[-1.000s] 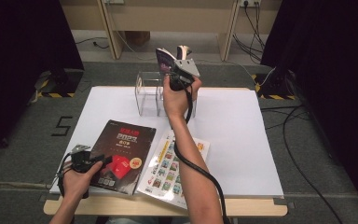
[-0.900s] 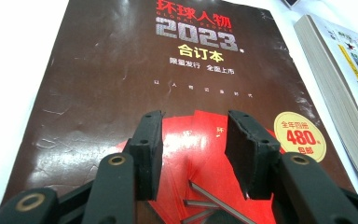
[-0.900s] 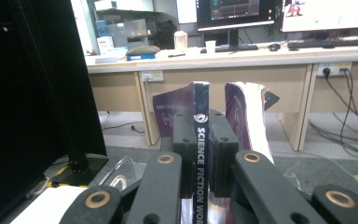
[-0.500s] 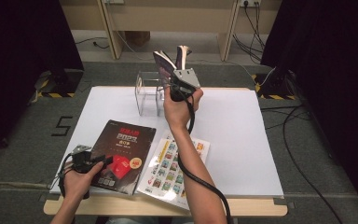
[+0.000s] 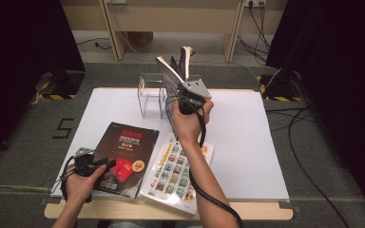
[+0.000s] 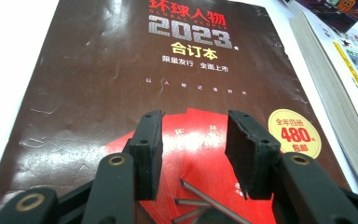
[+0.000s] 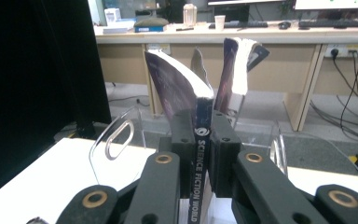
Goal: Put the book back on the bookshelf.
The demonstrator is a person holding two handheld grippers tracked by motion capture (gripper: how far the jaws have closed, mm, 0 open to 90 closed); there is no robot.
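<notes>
Three books sit in front of me, and the biggest, the dark magazine [image 5: 123, 159], lies flat at the near left of the table [image 5: 252, 142], partly over the sticker sheet [image 5: 176, 173]. It looks thick and heavy for its floppy glossy cover, so I would take it by the spine edge, not a corner. My left tool [image 6: 193, 156] hovers over its red artwork with jaws apart, nothing between them.

Next down is the clear rack [image 5: 149, 97] at the far side of the table; I see one book [image 7: 235, 70] leaning in it already, pages fanning open.

Smallest is the paperback [image 7: 186, 88] that my right tool [image 7: 200, 154] has clamped by the spine, upright above the rack. The jaws have just been easing open, though the pads are on it now. It seems light but limp; its pages splay, so a low, spine-side grip suits it.
</notes>
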